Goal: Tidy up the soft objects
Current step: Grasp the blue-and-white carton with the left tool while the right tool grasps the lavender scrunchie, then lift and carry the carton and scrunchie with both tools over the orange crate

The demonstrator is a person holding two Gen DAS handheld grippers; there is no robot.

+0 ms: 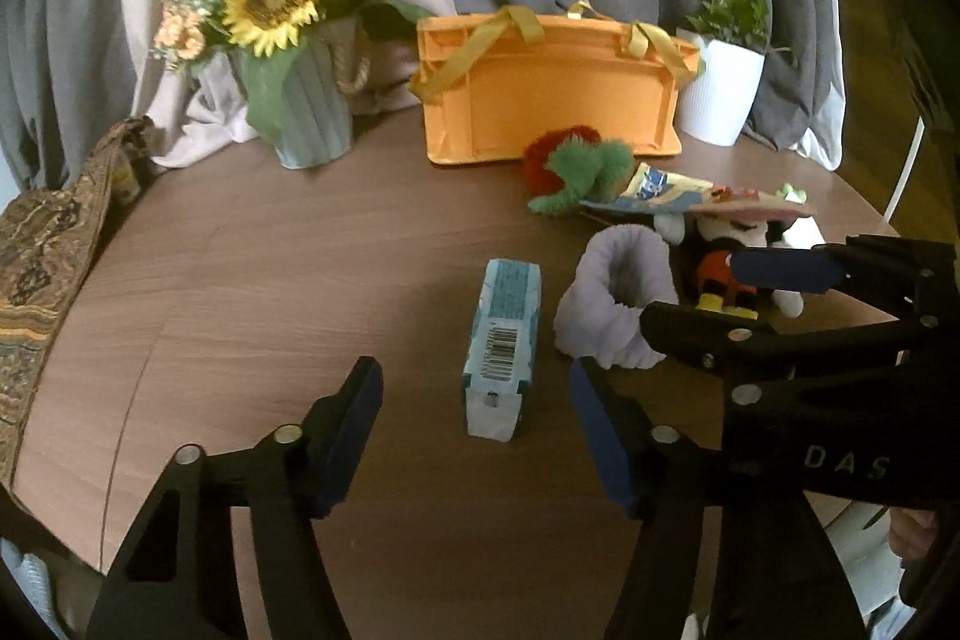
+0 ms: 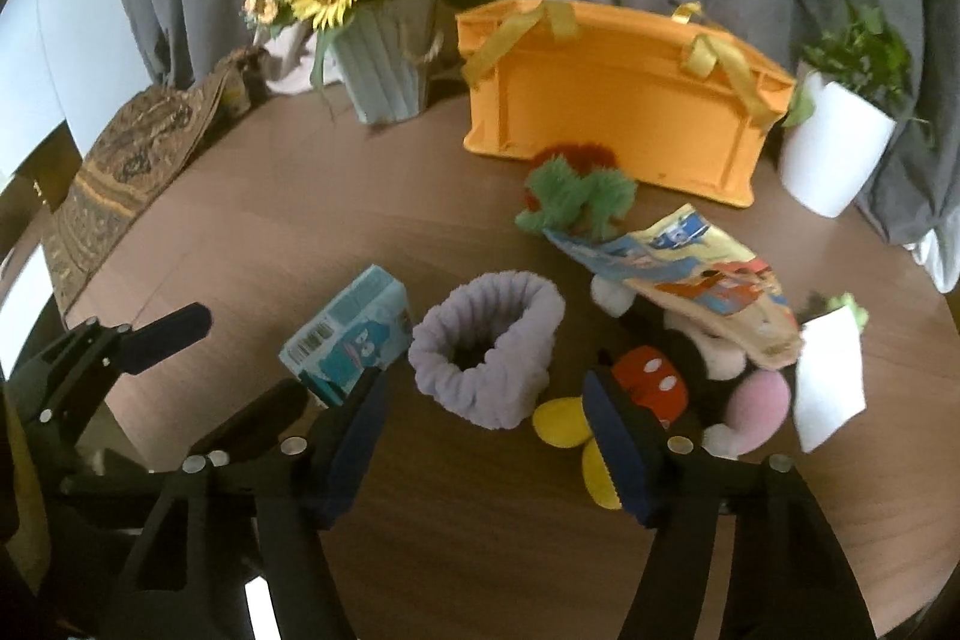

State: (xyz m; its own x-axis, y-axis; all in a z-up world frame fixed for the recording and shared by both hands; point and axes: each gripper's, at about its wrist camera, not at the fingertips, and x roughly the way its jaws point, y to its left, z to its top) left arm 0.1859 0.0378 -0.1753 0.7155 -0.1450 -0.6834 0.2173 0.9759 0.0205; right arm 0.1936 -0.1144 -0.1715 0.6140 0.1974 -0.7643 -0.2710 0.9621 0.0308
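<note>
Patterned cloth (image 1: 42, 244) drapes over the table's left edge, well apart from the work and apparently just décor, as are the sunflower bouquet in its ribbed grey vase (image 1: 300, 100) at the back left and the white potted plant (image 1: 723, 85) at the back right. Between those two, the orange fabric bag (image 1: 549, 91) stands at the back edge with its yellow handles up; I judge it to be the place the soft things are meant to go. On the bare brown table (image 1: 270, 280), the light-blue tissue pack (image 1: 501, 346) lies lengthwise near the front, directly ahead of the left gripper (image 1: 474, 436), whose fingers stand spread to either side of it and clear of it, pinching nothing; that lineup suggests the pack is its target. Just right of the pack sits the lilac terry headband (image 2: 489, 346), slumped into an open ring. The right gripper (image 2: 486, 451) hangs over the front of that ring with its fingers likewise apart and empty, one beside the pack, the other over the Mickey Mouse plush (image 2: 651, 382). That plush lies on its back touching the headband, partly under a cartoon-printed pouch (image 2: 678, 268); behind them, near the bag, rests a furry red-and-green toy (image 2: 576, 196). All soft items remain outside the bag.
</note>
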